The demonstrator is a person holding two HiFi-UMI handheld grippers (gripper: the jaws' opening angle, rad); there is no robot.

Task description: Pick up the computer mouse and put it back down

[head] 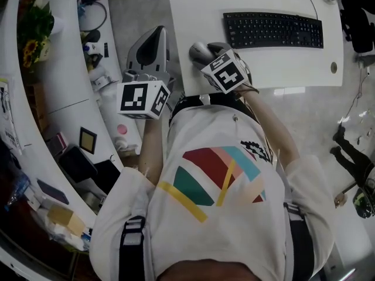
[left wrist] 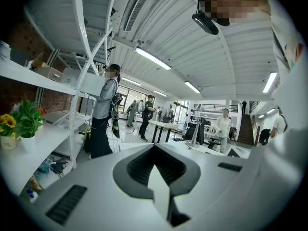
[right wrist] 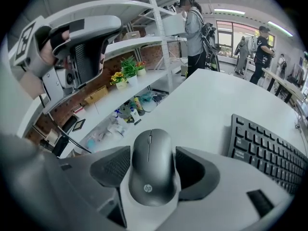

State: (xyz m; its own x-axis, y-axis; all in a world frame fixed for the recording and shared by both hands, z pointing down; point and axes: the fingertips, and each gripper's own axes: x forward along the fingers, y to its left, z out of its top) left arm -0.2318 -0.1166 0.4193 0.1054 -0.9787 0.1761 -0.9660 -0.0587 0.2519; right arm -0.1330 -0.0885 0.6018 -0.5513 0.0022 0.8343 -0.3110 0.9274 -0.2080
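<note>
The dark grey computer mouse [right wrist: 151,168] sits between the two jaws of my right gripper [right wrist: 152,154], whose dark pads press on both its sides. In the head view the mouse [head: 199,52] is at the near left part of the white desk [head: 263,69], in front of my right gripper [head: 212,52]; whether it touches the desk cannot be told. My left gripper [head: 157,37] hangs off the desk's left edge, tilted upward. In its own view my left gripper [left wrist: 157,153] has its jaws together with nothing between them.
A black keyboard [head: 273,30] lies on the desk right of the mouse, also seen as the keyboard [right wrist: 268,153]. White shelves [head: 64,81] with a potted plant [head: 34,27] and small clutter run along the left. People [right wrist: 194,30] stand farther off.
</note>
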